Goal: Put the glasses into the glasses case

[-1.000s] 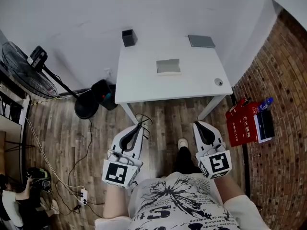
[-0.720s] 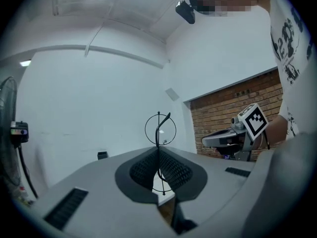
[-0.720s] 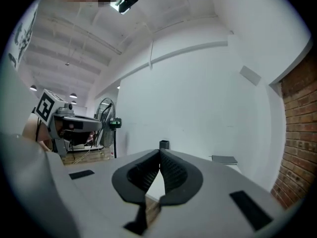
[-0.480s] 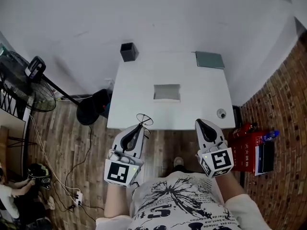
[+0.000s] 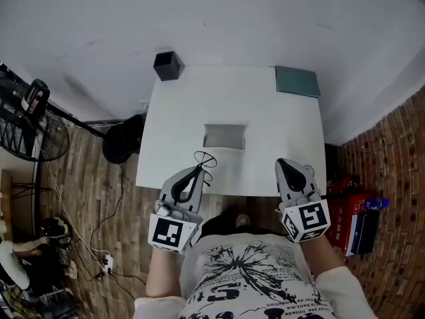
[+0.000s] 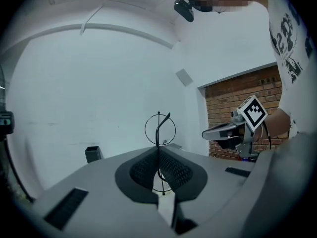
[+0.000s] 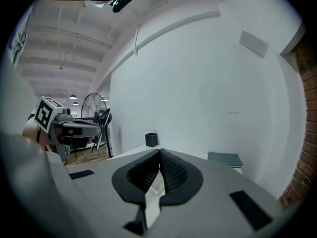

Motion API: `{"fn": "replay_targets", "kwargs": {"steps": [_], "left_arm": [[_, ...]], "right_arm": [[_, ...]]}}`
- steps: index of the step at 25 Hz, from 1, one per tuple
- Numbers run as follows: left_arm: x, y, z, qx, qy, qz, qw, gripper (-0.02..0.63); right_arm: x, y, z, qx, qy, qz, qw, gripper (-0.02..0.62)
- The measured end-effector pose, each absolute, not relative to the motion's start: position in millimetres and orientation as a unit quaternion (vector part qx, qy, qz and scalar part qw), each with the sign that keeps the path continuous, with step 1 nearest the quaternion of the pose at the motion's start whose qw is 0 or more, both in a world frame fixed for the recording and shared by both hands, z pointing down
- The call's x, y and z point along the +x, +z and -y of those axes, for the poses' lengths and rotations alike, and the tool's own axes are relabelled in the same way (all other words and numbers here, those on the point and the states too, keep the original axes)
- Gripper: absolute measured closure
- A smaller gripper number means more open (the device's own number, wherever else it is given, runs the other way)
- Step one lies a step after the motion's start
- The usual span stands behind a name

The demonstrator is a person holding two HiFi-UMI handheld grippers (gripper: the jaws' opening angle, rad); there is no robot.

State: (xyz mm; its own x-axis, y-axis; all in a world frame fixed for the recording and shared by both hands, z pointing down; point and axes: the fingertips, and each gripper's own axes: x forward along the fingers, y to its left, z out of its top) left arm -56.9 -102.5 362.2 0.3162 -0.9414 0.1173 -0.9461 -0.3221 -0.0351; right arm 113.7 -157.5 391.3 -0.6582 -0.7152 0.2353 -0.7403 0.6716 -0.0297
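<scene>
We clamp the glasses [image 5: 205, 159] in our left claw [image 5: 197, 171], aimed at the glasses case [image 5: 224, 137] at 12 o'clock; right claw [image 5: 283, 162] closed, empty.

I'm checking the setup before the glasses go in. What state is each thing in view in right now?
left gripper: shut on the glasses
glasses: clamped in the left gripper, not yet in the case
right gripper: shut, nothing between its jaws
glasses case: lying on the table, looks open, nothing visible inside
</scene>
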Motion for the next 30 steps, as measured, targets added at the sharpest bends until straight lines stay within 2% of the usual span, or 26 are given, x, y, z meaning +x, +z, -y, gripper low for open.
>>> {"fn": "replay_targets", "kwargs": {"steps": [8, 22, 30], "left_arm": [[-70.1, 396.6, 167.2, 0.833, 0.097, 0.543, 0.035, 0.589], [-73.7, 508.2, 250.6, 0.881, 0.305, 0.359, 0.051, 0.589], [-63.1, 567.9, 271.5, 0.872, 0.427, 0.237, 0.022, 0.589]], "right_arm": [[93.9, 412.8, 208.4, 0.413, 0.067, 0.9, 0.126, 0.58], [56.3, 463.6, 257.3, 0.441, 0.074, 0.878, 0.168, 0.58], [58.1, 496.8, 275.7, 0.461, 0.08, 0.863, 0.192, 0.58]]}}
